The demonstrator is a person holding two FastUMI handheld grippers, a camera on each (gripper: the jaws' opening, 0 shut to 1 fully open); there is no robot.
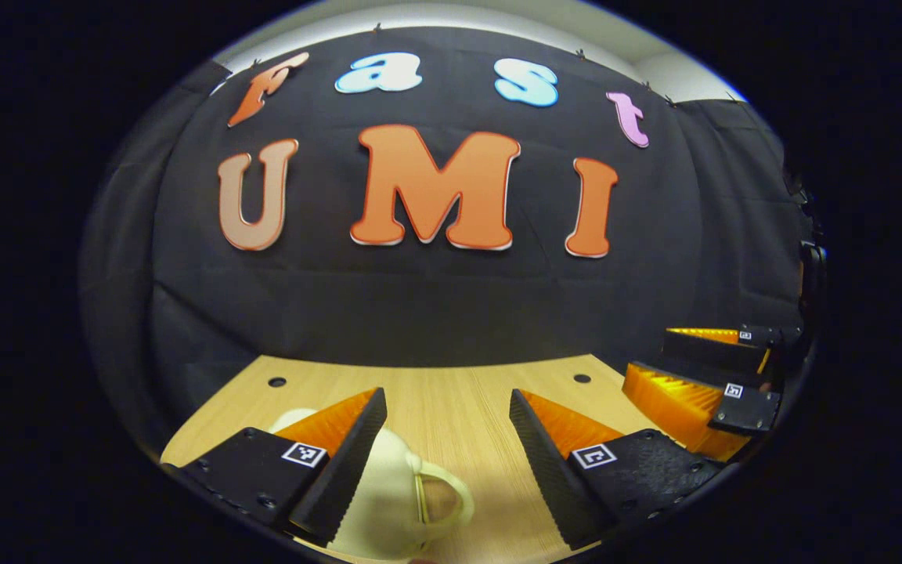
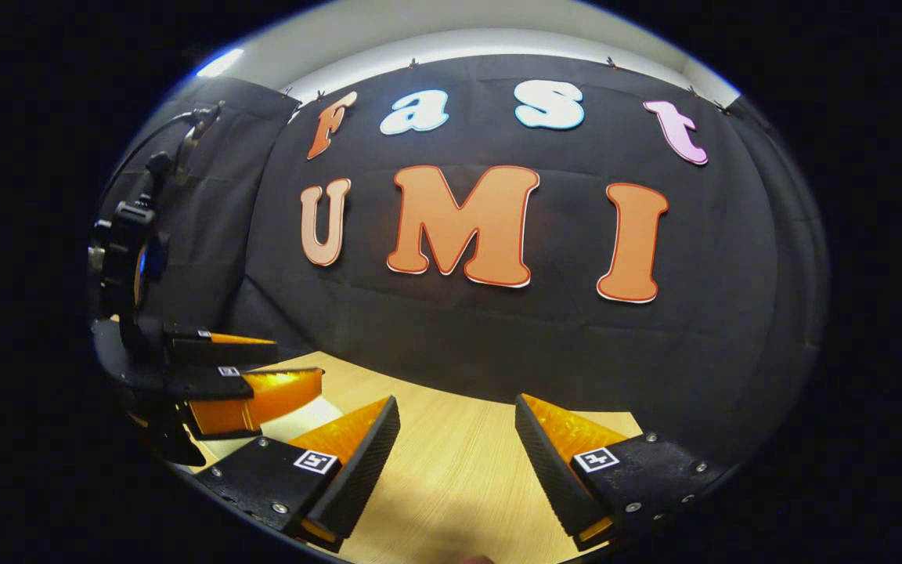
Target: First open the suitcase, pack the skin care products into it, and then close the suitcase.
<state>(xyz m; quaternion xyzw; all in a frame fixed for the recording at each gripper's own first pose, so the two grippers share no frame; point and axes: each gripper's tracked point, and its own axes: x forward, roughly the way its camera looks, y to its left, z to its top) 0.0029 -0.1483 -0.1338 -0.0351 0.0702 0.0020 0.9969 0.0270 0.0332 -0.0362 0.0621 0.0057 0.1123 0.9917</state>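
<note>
Suitcase, as far as I can tell, is that cream rounded thing (image 1: 388, 501) with a loop handle sitting low on the wooden table (image 1: 451, 392), right under the left gripper (image 1: 443, 446). It's cut off at the bottom edge and half covered by one finger, so honestly I can't say for sure it's the case, or whether the lid is up or down. My guess is the task has barely started: nothing looks opened, and I can't pick out any skin care products near the suitcase.

Left gripper hovers above it with jaws spread wide, holding nothing. Right gripper (image 2: 455, 454) is just off to the suitcase's side, also wide open and empty over bare table.

In the right gripper view a pale patch near the left gripper could be the case again, too hidden to tell.
</note>
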